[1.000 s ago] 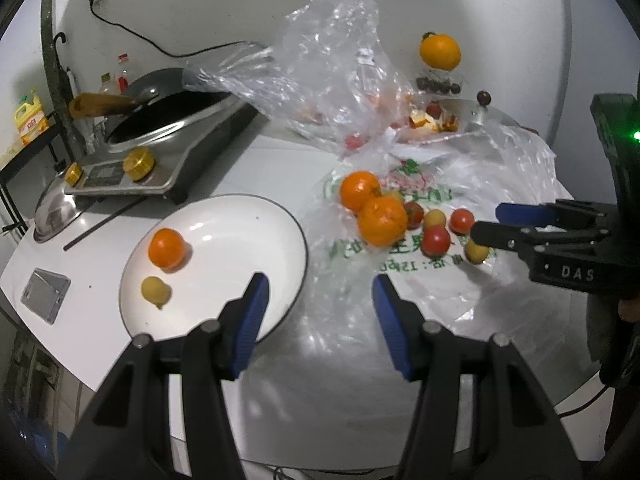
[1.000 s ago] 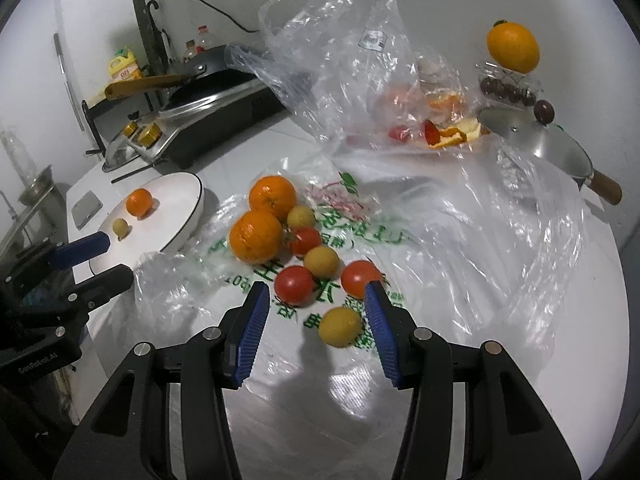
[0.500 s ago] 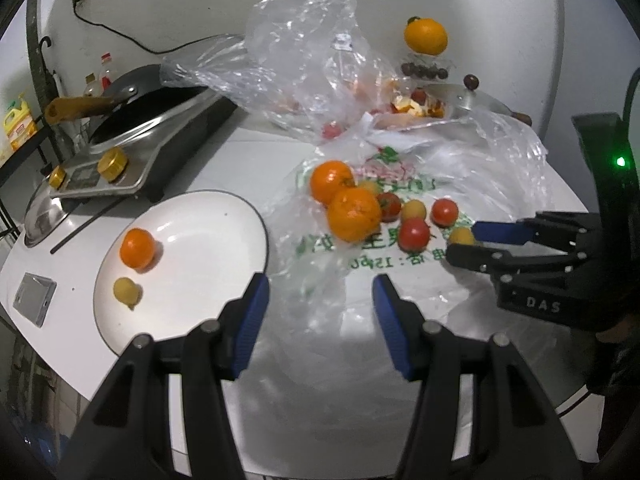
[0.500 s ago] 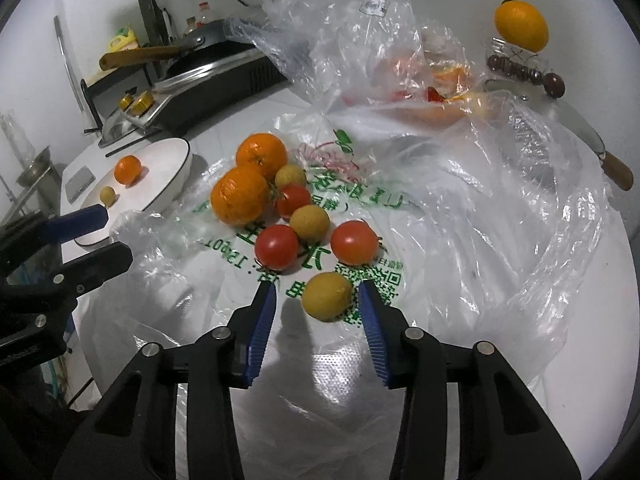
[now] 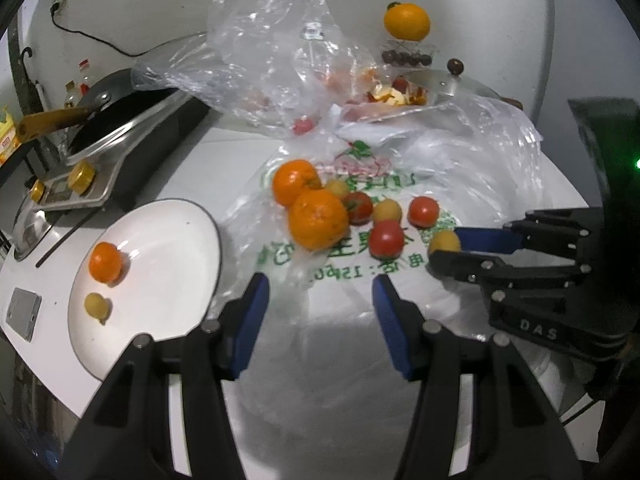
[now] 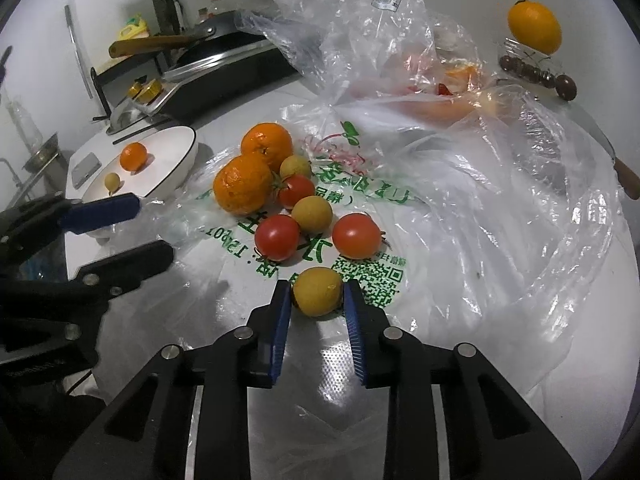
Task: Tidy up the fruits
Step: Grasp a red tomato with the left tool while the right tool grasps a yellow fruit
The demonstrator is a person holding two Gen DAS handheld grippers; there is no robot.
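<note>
bare table [image 5: 132, 184] beside plate [image 5: 200, 240], crumpled bags [image 6: 520, 208] right

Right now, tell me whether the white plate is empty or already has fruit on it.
Not empty. The white plate holds two fruits: a small orange and a small yellow fruit, apart from each other. The rest of the plate is bare.

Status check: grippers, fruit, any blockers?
Right gripper shut on small yellow round fruit. Left gripper open, empty. White round plate unobstructed.

Plastic bag [image 6: 500, 216] glossy, crinkled; plate [image 5: 168, 280] smooth, glazed; oranges [image 6: 242, 190] dimpled.
</note>
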